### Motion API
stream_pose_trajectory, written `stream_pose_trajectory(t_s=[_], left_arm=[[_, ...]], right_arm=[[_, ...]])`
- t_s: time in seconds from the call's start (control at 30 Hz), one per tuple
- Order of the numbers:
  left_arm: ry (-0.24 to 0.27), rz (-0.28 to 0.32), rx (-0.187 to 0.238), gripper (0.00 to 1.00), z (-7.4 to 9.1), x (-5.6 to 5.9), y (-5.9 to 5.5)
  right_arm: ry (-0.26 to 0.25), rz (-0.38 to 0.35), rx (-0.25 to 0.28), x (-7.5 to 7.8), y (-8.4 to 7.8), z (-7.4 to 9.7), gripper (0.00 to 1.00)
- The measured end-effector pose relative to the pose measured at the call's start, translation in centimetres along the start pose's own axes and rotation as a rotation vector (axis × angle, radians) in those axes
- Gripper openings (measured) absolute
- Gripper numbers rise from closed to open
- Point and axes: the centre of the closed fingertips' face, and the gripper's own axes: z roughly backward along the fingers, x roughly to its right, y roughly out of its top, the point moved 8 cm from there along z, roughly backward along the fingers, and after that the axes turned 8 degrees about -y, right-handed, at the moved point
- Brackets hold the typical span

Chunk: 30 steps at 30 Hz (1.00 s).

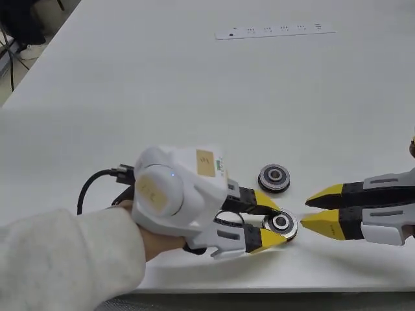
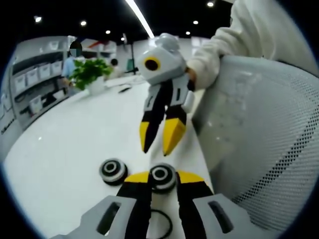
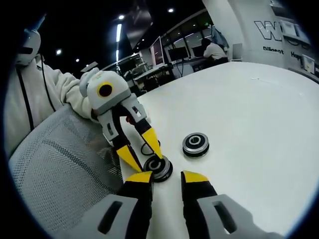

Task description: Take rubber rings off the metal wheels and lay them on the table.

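Left hand-held gripper (image 1: pixel 279 222) of mine clamped a metal wheel (image 2: pixel 163 175) flat at the desk (image 1: pixel 194 84) edge; my right hand-held gripper (image 1: pixel 307 212), jaws narrowly parted, pointed straight at it from just beside, rightward.

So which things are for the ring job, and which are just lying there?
For the job: gripped wheel, free wheel, loose thin black ring.
Just lying about: power strip, potted plant, mesh chair.

On the far wall (image 3: pixel 249 50) you can read a big "W" and, under it, what looks like "Diligent"; the sticker (image 1: pixel 206 162) on your left gripper (image 1: pixel 280 221) is illegible
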Motion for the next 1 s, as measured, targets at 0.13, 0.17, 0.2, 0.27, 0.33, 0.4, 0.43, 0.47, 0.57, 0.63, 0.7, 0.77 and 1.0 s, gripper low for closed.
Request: stream_pose_trajectory(t_s=[0.13, 0.17, 0.2, 0.27, 0.33, 0.4, 0.43, 0.47, 0.57, 0.63, 0.7, 0.77, 1.0], left_arm=[[-0.002, 0.002, 0.017, 0.13, 0.11, 0.01, 0.22], [-0.003, -0.002, 0.016, 0.11, 0.06, 0.03, 0.22], [-0.005, -0.010, 0.008, 0.10, -0.01, 0.06, 0.14], [-0.004, -0.019, 0.010, 0.10, -0.19, 0.04, 0.13], [-0.009, -0.028, 0.006, 0.08, -0.33, 0.11, 0.10], [-0.014, -0.038, 0.002, 0.07, -0.43, 0.20, 0.04], [-0.010, -0.045, -0.001, 0.07, -0.46, 0.20, 0.03], [-0.005, -0.055, -0.005, 0.06, -0.45, 0.17, 0.03], [-0.007, -0.053, -0.002, 0.06, -0.43, 0.22, 0.00], [-0.007, -0.056, -0.003, 0.06, -0.41, 0.25, 0.00], [-0.008, -0.062, -0.004, 0.06, -0.41, 0.28, -0.01], [-0.009, -0.064, -0.004, 0.05, -0.42, 0.33, 0.01], [-0.010, -0.066, -0.004, 0.05, -0.38, 0.38, 0.01]], right_arm=[[0.000, 0.001, -0.001, -0.02, -0.01, -0.03, 0.19], [-0.001, 0.001, -0.001, -0.02, -0.01, -0.03, 0.19], [-0.001, 0.001, 0.000, -0.02, 0.00, -0.03, 0.19], [-0.002, 0.001, 0.000, -0.01, -0.01, -0.04, 0.19], [-0.001, 0.000, 0.000, -0.02, 0.00, -0.04, 0.18], [-0.002, 0.000, 0.001, -0.01, -0.01, -0.05, 0.18], [-0.002, -0.001, 0.000, -0.02, -0.02, -0.05, 0.18], [-0.001, 0.001, -0.001, -0.02, -0.04, -0.06, 0.18], [0.000, 0.002, -0.001, -0.04, -0.04, -0.08, 0.18], [0.000, 0.000, 0.000, -0.03, -0.04, -0.07, 0.18], [-0.002, 0.001, 0.000, 0.01, -0.05, -0.07, 0.18], [0.000, 0.000, 0.000, -0.02, -0.05, -0.07, 0.18], [-0.002, 0.001, 0.002, 0.02, -0.05, -0.03, 0.18]])
